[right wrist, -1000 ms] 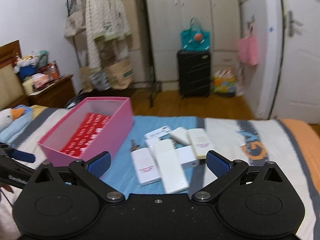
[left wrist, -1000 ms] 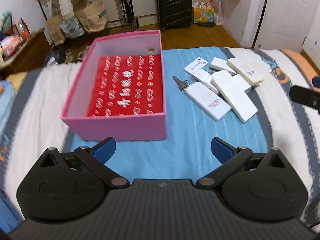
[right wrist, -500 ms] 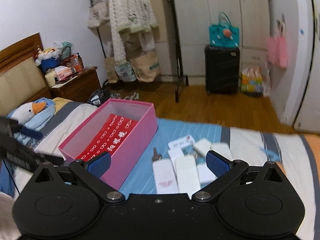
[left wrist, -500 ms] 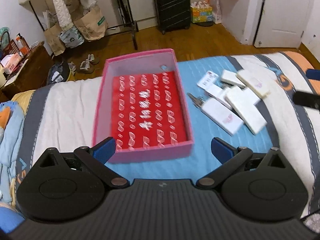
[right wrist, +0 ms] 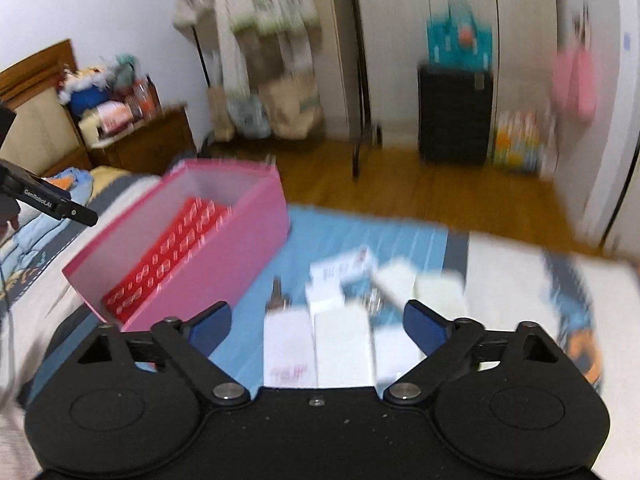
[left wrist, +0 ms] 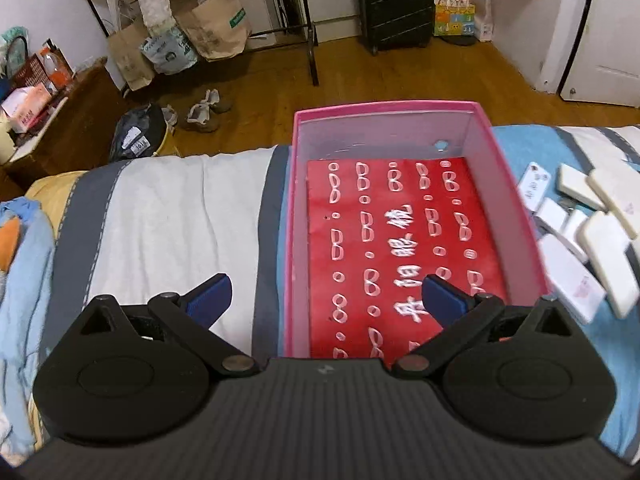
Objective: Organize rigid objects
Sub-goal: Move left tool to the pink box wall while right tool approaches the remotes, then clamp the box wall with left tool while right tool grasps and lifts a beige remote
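**Q:** On the striped bedspread [left wrist: 172,216], what is shown, from largest to smallest?

**A:** A pink box [left wrist: 292,240] with a red patterned liner [left wrist: 404,240] is seen lying open and holding no loose items. Just beside its right wall, a cluster of white rectangular cases [right wrist: 340,336] is laid flat, some touching or overlapping. A small bunch of keys [right wrist: 276,300] is seen between the box and the cases.

**Q:** How are the grippers placed?

**A:** The left gripper [left wrist: 326,298] is held over the box's left wall, one blue pad [left wrist: 444,300] above the liner and the other above the bedspread; its jaws are spread wide, nothing between them. The right gripper [right wrist: 316,322] is aimed at the near cases; its jaws have just been narrowing but are apart, and although cases appear between the pads, no contact is seen. That view is smeared by motion.

**Q:** What could go wrong from here?

**A:** Because the cases are packed side by side, two may be caught at once, or a neighbour may be pushed aside. A smooth, flat case could be pinched at its edge and slip. The soft bedding may yield under pressure, so a grasp could be missed.
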Motion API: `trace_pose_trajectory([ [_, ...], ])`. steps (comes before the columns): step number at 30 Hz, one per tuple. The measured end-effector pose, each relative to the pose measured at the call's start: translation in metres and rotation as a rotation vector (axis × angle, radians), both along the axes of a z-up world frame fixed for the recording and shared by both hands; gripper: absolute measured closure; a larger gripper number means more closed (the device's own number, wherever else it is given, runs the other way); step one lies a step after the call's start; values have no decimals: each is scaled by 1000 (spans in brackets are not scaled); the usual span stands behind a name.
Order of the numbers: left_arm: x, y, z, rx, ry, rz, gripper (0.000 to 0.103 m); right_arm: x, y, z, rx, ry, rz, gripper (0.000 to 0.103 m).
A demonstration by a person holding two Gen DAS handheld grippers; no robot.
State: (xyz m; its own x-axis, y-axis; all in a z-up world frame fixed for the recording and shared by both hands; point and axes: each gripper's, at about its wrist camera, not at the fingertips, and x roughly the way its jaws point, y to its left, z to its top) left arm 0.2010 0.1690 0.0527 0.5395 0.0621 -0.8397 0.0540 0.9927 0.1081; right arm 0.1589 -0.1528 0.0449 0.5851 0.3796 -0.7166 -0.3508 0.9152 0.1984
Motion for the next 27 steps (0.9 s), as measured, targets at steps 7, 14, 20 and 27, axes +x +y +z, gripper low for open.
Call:
trace_pose_trajectory([
  [7,28,28,-38,-94,67,16,2,24,-10,-54,1,208,29,29],
  [14,44,39,-63,-114,102,33,5,35,-29,-87,67,318,8,29],
  [20,52,40,-80,-71,130,17,38,43,-38,-109,189,383,-63,45],
  [27,58,51,-98,-101,177,46,68,40,-39,-108,243,369,-51,61],
])
